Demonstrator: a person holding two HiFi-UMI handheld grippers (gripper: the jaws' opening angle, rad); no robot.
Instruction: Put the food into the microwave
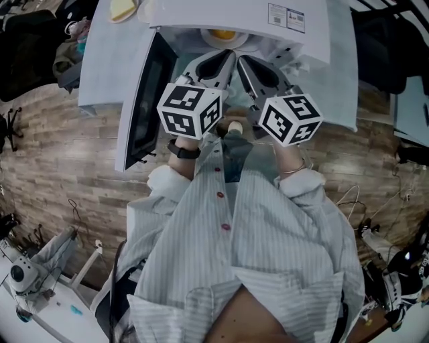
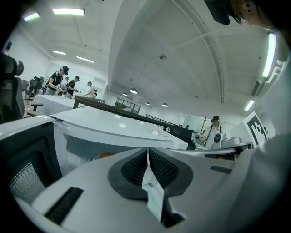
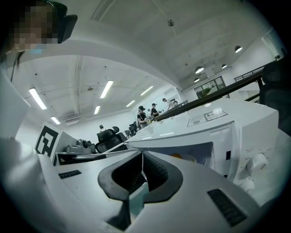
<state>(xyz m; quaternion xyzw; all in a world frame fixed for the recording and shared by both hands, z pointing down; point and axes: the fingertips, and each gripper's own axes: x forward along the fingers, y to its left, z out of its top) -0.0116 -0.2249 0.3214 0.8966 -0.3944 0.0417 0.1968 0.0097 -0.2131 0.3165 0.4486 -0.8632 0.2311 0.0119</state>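
Two tongs sit side by side right in front of the open microwave [image 1: 234, 13], tips aimed into its cavity. Left tongs [image 1: 224, 59] [image 2: 148, 150]: pads pressed together, nothing clamped. Right tongs [image 3: 142, 154] [image 1: 242, 61]: same, pads together, nothing clamped. Food [image 1: 222, 34] is yellow-orange and already inside the microwave on a white plate [image 1: 208, 41], just beyond both sets of tips. It shows as an orange patch inside the cavity in the left gripper view [image 2: 105, 155] and in the right gripper view [image 3: 176, 155]. Door [image 1: 144, 100] is swung wide open on the person's left. The microwave stands on a white worktop [image 1: 100, 60]. A second plate of yellowish food [image 1: 123, 8] lies on the worktop left of the microwave, well apart from the tongs. Marker cubes [image 1: 190, 109] [image 1: 290, 118] face up at the camera. The person wears a striped shirt [image 1: 268, 228]. Other people stand in the background of both gripper views.
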